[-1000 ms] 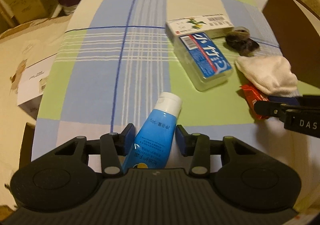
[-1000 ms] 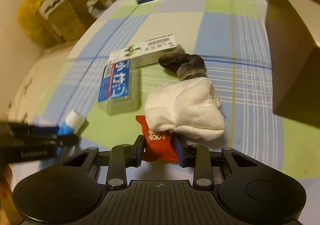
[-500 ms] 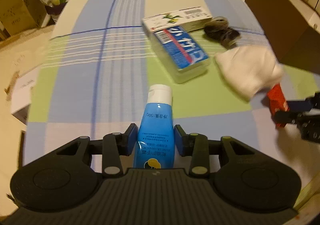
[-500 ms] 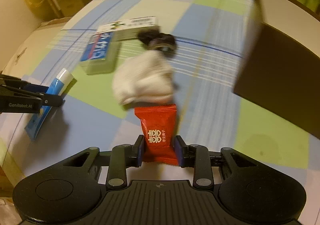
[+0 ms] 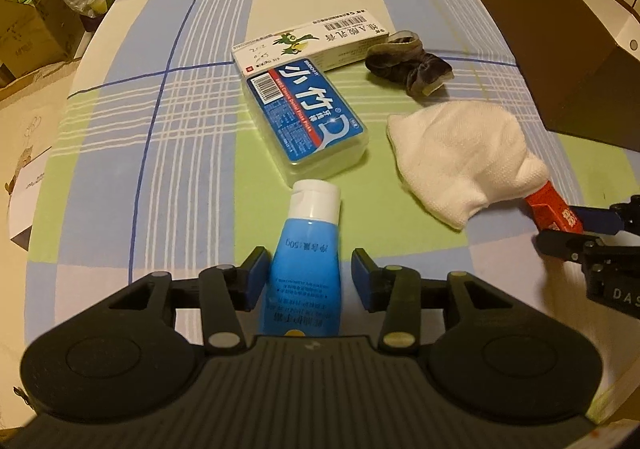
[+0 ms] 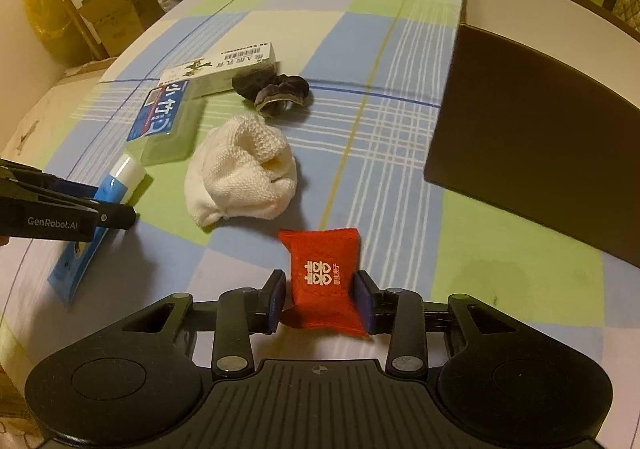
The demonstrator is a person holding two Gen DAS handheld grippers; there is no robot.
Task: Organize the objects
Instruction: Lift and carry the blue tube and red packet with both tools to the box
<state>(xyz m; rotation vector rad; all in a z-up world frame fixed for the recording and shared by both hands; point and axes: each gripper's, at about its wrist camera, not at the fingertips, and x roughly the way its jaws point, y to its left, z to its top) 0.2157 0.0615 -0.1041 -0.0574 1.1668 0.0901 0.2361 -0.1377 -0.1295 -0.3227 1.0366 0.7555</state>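
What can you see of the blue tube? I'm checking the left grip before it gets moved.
The blue tube is soft-looking plastic with a white flip cap and small printed text. It lies between the left hand-held gripper fingers, cap pointing away toward the clear floss-pick box. One blue pad meets its left side; a slight gap shows at the other. Its crimped tail rests on the checked tablecloth.

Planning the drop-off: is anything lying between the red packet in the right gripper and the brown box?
Nothing visible does. The red packet is in the right gripper; only bare tablecloth separates it from the brown box. The white cloth lies left.
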